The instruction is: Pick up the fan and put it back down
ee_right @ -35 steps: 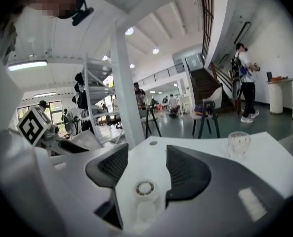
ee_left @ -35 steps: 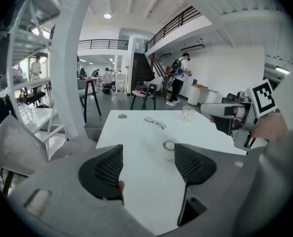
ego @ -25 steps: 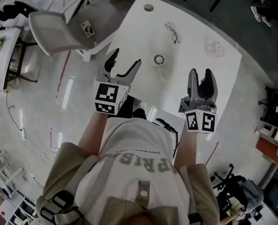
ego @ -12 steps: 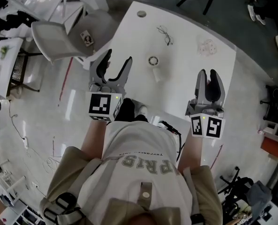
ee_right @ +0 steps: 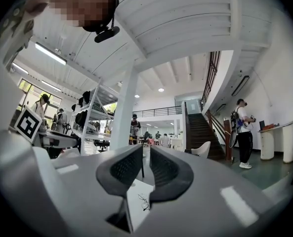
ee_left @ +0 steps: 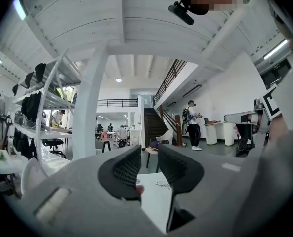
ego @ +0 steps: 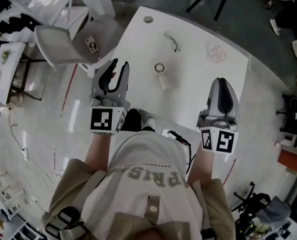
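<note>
Pre-grasp. Handheld fan [ego: 160,69] untouched on table [ego: 203,89]. Left gripper [ego: 119,65], right gripper [ego: 223,82]: jaws closing, empty. Next: reopen, descend onto fan handle.

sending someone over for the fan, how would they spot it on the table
Start at the white table. Near its middle lies the fan, small and white, a dark-ringed round head on a stubby handle. Its neighbours are thin dark glasses and a flat patterned disc.
</note>
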Demonstrator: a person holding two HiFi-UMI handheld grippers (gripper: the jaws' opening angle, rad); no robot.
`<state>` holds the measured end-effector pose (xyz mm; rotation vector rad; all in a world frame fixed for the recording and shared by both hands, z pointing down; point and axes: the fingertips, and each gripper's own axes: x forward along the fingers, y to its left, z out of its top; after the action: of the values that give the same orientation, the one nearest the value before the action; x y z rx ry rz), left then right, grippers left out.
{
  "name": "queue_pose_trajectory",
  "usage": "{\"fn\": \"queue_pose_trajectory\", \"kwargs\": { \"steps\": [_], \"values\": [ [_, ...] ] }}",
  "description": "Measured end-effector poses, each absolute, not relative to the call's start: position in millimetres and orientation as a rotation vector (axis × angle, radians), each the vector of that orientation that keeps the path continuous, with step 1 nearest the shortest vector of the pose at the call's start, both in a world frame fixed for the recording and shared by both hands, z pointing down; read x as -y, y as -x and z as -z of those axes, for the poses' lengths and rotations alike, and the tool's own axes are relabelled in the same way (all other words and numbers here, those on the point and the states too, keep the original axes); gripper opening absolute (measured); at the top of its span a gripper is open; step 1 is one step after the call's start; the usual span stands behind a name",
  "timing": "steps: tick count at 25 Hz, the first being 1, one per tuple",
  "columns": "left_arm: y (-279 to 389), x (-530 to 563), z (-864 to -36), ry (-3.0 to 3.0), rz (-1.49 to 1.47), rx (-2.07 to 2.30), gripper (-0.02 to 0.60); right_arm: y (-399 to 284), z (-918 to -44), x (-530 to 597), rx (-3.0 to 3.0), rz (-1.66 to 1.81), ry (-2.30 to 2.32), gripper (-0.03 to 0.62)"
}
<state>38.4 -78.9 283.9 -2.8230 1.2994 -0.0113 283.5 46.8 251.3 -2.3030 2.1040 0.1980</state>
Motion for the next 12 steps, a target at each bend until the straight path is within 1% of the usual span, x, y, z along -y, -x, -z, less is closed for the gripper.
{"fn": "queue_pose_trajectory", "kwargs": {
  "steps": [6, 11, 12],
  "values": [
    [-39.9, 75.5, -278.3, 2.804, 0.004, -1.304, 0.071, -288.9, -246.5, -52.3, -2.065, -0.211, 2.319, 0.003],
    [-39.7, 73.8, -275.9, 2.784, -0.001, -1.312, 0.016, -291.6, -246.6, -54.5, -2.05, -0.199, 2.322, 0.003],
    [-39.8, 73.3, -275.6, 2.782, -0.002, -1.312, 0.015, -291.7, -246.5, -55.0, -2.046, -0.196, 2.324, 0.003]
  ]
}}
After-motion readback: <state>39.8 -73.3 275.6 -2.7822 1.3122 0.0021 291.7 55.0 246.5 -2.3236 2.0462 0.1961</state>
